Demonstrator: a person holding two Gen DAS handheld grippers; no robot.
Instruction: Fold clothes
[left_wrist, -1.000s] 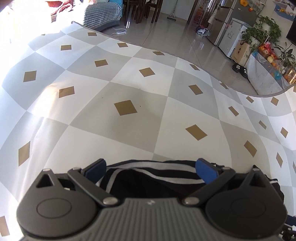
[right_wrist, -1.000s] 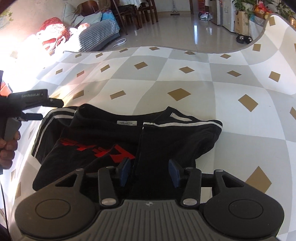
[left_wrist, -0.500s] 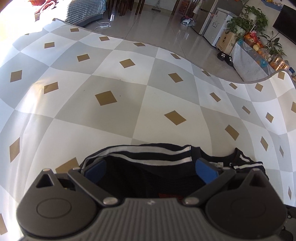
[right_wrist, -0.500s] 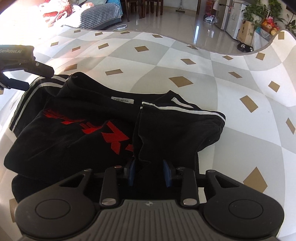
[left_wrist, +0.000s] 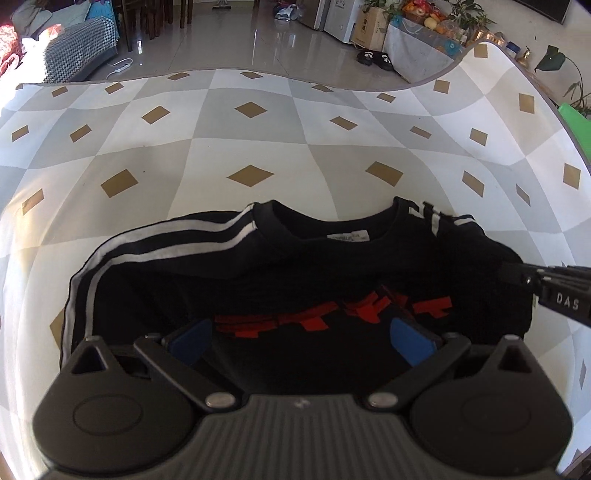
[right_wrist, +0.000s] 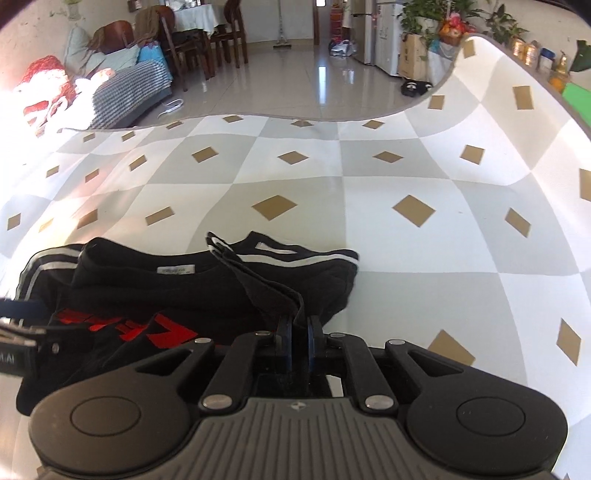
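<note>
On mat (right_wrist: 369, 221): black tee (right_wrist: 184, 291) (R gripper (right_wrist: 299, 345) pinching sleeve).

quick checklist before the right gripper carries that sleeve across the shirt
1. Right gripper has the cloth: ok, its fingers are closed on a fold of the black shirt, which rises from them as a raised strip.
2. Left gripper out of the way: cannot tell, it is open with its fingers either side of the red print; height above the cloth unclear.
3. Collar and label flat: ok, label faces up.
4. Left striped sleeve lying flat: ok.
5. Room on the checked mat beyond the shirt: ok.
</note>
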